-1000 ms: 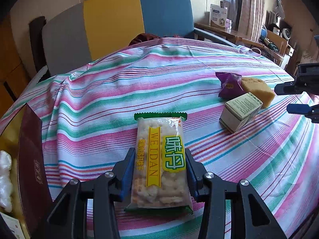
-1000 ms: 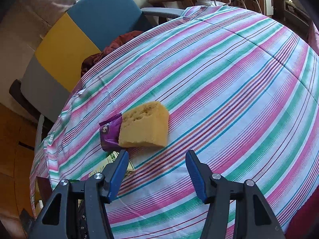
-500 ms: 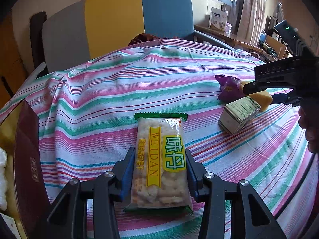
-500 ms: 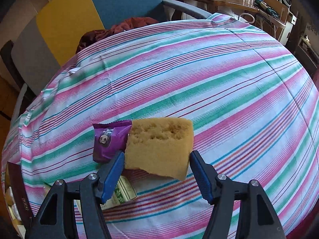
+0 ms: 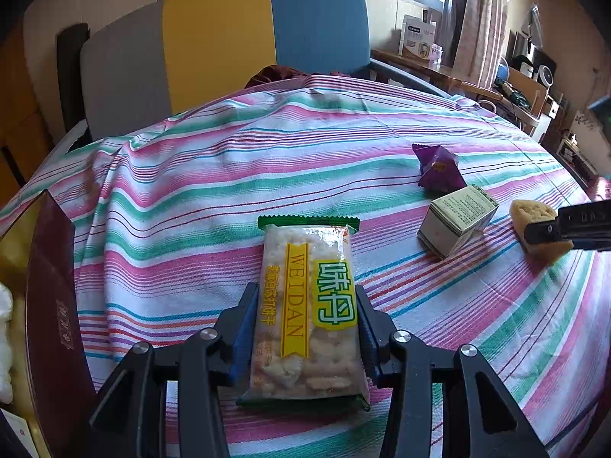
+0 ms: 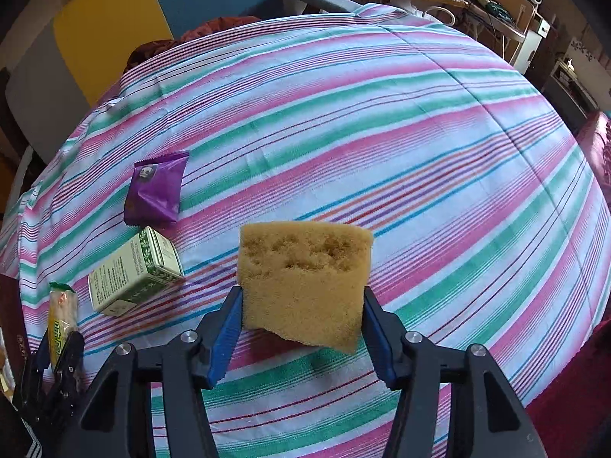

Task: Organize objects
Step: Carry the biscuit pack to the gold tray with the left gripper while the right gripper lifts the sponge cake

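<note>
Both tongs are loaded: my left gripper (image 5: 305, 328) clamps the cracker packet (image 5: 307, 316) above the striped tablecloth (image 6: 420, 152), while my right gripper (image 6: 301, 328) is closing on the sponge (image 6: 303, 278), so I squeeze gently and lift straight.

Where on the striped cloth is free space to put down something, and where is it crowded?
Free: the wide cloth beyond and right of the sponge, and the stretch between the cracker pack and the chair. Crowded: the purple packet and green box, close together, and the dark red box at the cloth's left edge.
</note>
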Demonstrator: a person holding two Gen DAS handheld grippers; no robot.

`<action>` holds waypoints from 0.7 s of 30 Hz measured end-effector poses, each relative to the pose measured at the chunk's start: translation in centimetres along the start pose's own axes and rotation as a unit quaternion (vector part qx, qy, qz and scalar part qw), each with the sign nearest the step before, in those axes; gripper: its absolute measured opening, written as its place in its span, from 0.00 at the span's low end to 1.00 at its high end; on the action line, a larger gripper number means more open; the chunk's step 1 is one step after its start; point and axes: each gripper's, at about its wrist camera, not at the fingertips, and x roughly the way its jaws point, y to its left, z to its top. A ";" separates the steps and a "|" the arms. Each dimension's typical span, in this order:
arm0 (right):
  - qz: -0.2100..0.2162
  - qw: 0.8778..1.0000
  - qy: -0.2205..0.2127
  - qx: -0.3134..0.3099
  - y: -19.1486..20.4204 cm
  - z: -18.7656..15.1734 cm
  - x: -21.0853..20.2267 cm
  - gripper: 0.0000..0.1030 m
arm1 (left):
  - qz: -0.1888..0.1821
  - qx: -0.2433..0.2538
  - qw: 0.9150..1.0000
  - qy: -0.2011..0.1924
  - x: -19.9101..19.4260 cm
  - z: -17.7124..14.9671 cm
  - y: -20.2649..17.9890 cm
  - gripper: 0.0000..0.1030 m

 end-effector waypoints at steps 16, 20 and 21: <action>0.005 1.000 -0.015 -0.017 0.5 0.4 0.3 0.57 | 0.007 -0.013 1.000 -0.002 -5.3 0.4 1.0 0.45; 0.001 1.000 -0.016 -0.022 0.5 0.3 0.2 0.57 | 0.013 -0.035 0.999 -0.021 -8.9 0.6 2.5 0.45; 0.000 1.000 -0.017 -0.023 0.5 0.4 0.3 0.57 | 0.015 -0.037 0.999 -0.027 -9.6 0.6 2.8 0.45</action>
